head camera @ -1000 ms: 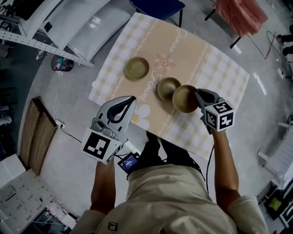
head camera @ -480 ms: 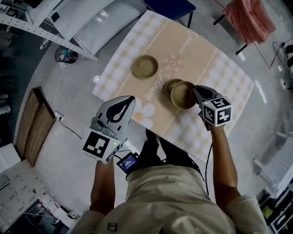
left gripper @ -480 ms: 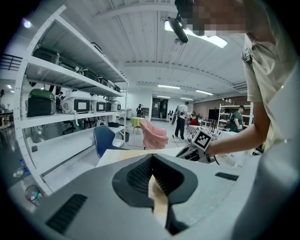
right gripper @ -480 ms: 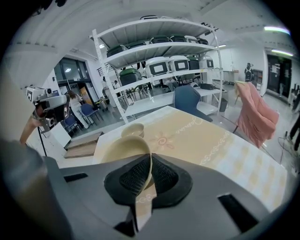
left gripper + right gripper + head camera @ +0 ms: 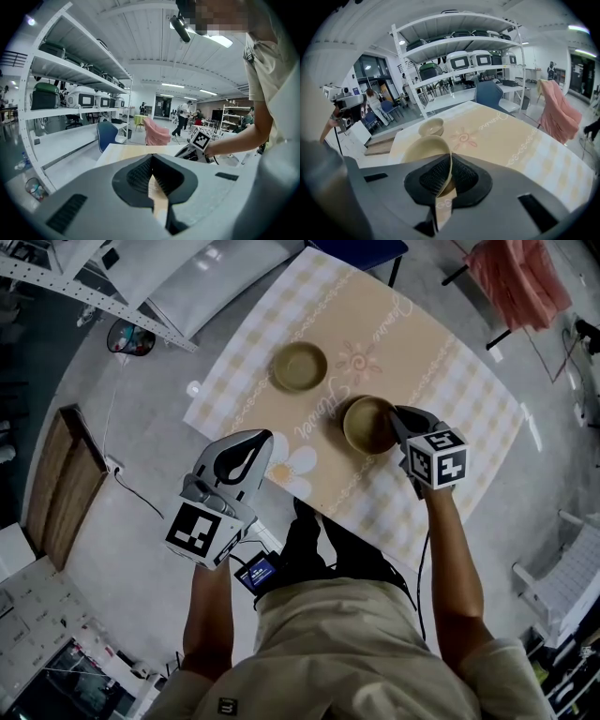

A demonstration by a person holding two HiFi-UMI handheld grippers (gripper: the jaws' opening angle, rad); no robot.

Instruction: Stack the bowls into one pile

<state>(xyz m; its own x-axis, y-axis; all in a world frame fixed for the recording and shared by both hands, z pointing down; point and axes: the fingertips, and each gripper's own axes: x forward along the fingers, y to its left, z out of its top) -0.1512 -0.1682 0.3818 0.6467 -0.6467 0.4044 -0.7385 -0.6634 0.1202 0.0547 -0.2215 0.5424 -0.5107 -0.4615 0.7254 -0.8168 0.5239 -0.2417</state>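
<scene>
Table (image 5: 469, 418) covered by a tablecloth (image 5: 412, 352) with a tan centre and a pale checked border. The cloth is printed with a spiral sun motif (image 5: 358, 360), cursive lettering (image 5: 323, 409) and a white daisy (image 5: 298, 465) by the near edge. An olive bowl (image 5: 300, 367) stands upright on the tan field, well apart from a second bowl (image 5: 368, 424). Whether the latter rests on the cloth cannot be told.
</scene>
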